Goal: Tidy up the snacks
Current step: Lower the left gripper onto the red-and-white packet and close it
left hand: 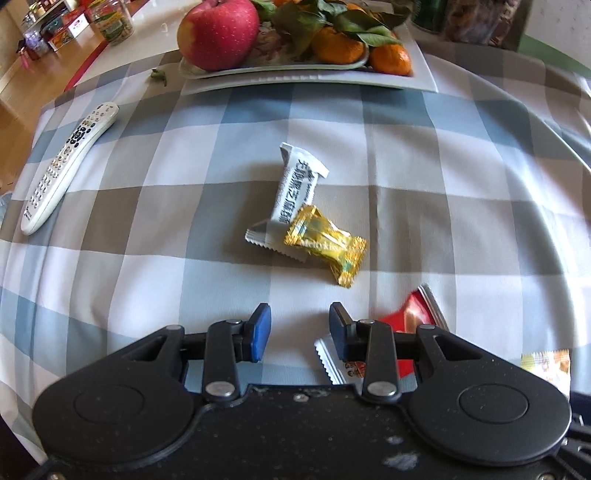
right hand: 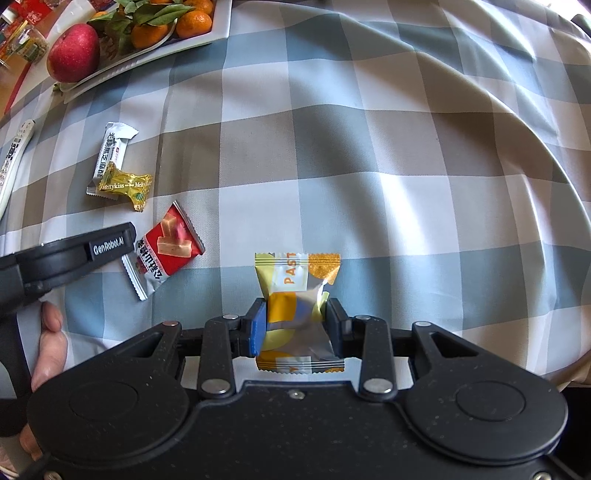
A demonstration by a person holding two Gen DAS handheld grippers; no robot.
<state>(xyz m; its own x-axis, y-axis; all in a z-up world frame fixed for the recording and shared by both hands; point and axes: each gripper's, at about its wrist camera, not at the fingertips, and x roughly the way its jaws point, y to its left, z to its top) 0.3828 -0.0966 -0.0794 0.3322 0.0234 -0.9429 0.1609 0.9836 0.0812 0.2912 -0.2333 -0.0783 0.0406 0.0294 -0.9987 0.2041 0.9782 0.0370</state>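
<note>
My right gripper (right hand: 295, 317) points down at the checked tablecloth (right hand: 369, 166) and is shut on a yellow pastry packet (right hand: 291, 280), held upright between its pads. To its left lie a red snack packet (right hand: 166, 251), a gold Meltykiss candy (right hand: 125, 186) and a white snack bar (right hand: 110, 155). My left gripper (left hand: 299, 325) hovers open over the cloth with nothing between its fingers. The red packet (left hand: 413, 317) lies partly under its right finger. Ahead of it the gold candy (left hand: 325, 243) overlaps the white bar (left hand: 295, 184).
A white remote control (left hand: 62, 170) lies at the left. At the far edge a white tray (left hand: 314, 83) holds a red apple (left hand: 218, 33) and leafy tangerines (left hand: 340, 48). A person's hand (right hand: 48, 350) grips the left tool's handle.
</note>
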